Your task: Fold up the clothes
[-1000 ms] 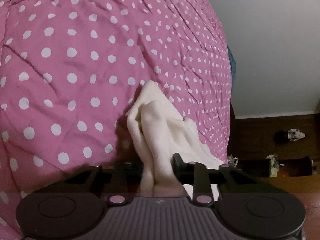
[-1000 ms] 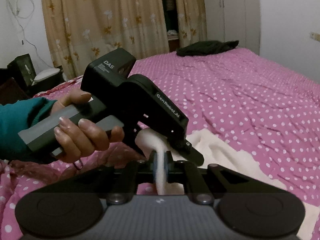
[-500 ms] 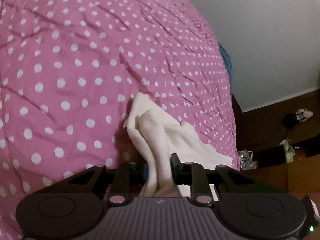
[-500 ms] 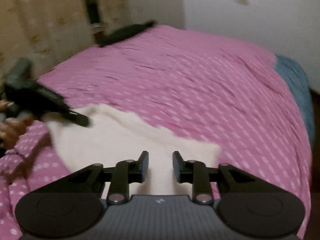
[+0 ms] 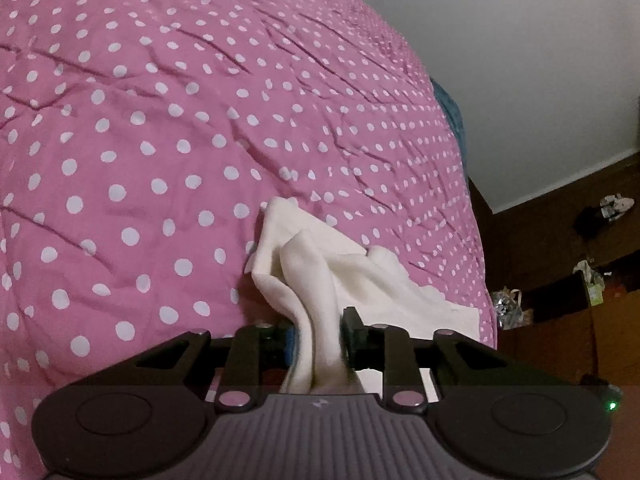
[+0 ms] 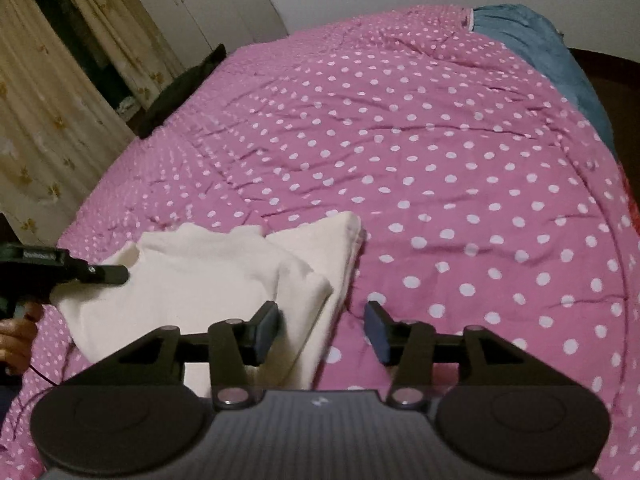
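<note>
The left gripper [image 5: 318, 334] pinches a bunched fold of the cream garment [image 6: 208, 280], which lies partly folded on the pink polka-dot bedspread [image 6: 440, 140] near the bed's edge. The right gripper [image 6: 322, 330] hovers over the garment's right edge, jaws spread wide and holding nothing.

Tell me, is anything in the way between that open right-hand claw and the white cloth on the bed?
Nothing visible is. The right gripper hangs open right over the near edge of the cream garment, with only pink dotted bedspread beside it. The left gripper is shut on the garment's other end.
</note>
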### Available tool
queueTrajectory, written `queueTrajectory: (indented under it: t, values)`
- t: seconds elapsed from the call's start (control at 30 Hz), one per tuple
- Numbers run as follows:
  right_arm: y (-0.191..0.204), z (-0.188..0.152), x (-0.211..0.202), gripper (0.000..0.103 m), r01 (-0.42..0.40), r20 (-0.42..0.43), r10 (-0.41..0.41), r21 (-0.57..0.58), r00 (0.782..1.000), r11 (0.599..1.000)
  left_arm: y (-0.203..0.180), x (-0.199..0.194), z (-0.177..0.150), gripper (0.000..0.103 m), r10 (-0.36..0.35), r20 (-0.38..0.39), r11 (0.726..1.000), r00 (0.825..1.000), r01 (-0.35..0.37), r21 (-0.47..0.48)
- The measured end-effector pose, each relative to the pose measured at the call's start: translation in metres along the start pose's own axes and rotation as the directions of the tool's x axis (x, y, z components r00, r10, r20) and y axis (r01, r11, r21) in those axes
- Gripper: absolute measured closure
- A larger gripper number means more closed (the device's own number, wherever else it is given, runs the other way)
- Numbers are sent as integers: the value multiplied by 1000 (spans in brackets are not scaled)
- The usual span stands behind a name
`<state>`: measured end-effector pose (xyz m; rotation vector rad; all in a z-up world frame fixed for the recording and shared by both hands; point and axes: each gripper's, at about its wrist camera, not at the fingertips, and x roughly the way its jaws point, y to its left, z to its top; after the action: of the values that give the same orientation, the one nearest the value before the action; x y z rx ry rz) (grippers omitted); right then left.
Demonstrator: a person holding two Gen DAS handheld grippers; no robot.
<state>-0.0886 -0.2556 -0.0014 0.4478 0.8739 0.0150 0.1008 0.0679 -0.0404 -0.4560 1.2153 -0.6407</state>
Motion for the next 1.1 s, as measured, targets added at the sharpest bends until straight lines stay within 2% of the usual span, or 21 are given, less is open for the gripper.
queueTrajectory:
  t: [0.1,0.17,0.2,0.37,0.47,0.6,0.77,0.87,1.0,1.07,1.1]
  values:
    - [-1,-1,-2,55,-25,11,24,20,1000,999,0,6,-2,63,-10,-15,1000,1000,10,3]
    - [-1,-2,-3,60,-41,19,41,33,999,999,0,9,-4,63,-10,-25,1000,1000,10,0]
    - [-1,-3,-4,64,-50,22,49,40,999,998,1,10,-4,63,-11,-25,1000,1000,11,-1]
    - [3,-5,-4,64,-47,17,47,24,999,999,1,10,-4,65,-18,-24,1000,1000,18,-2]
    - [7,-4,-5,68,-54,36,53,14,998,998,-2,9,-5,69,-8,-16,1000,1000,9,16]
    - [23,-6,-9,68,-37,47,40,-67,998,997,-7,7,-7,70,17,4,998,1000,-17,59]
    - [36,-6,-10,68,-55,54,62,-128,997,990,-12,6,-10,71,30,19,995,999,-32,98]
    - [24,-5,-3,68,-33,41,36,-76,998,997,-9,8,-9,69,26,4,996,1000,-26,84]
    - [5,-5,0,68,-77,39,76,26,996,997,-7,10,-6,68,25,-12,997,1000,-24,76]
    - [8,-6,2,68,-76,40,76,13,996,997,-8,12,-6,66,31,-21,996,999,-29,80]
    - [9,-6,2,72,-78,41,77,7,996,997,-8,13,-6,66,35,-26,996,999,-32,81]
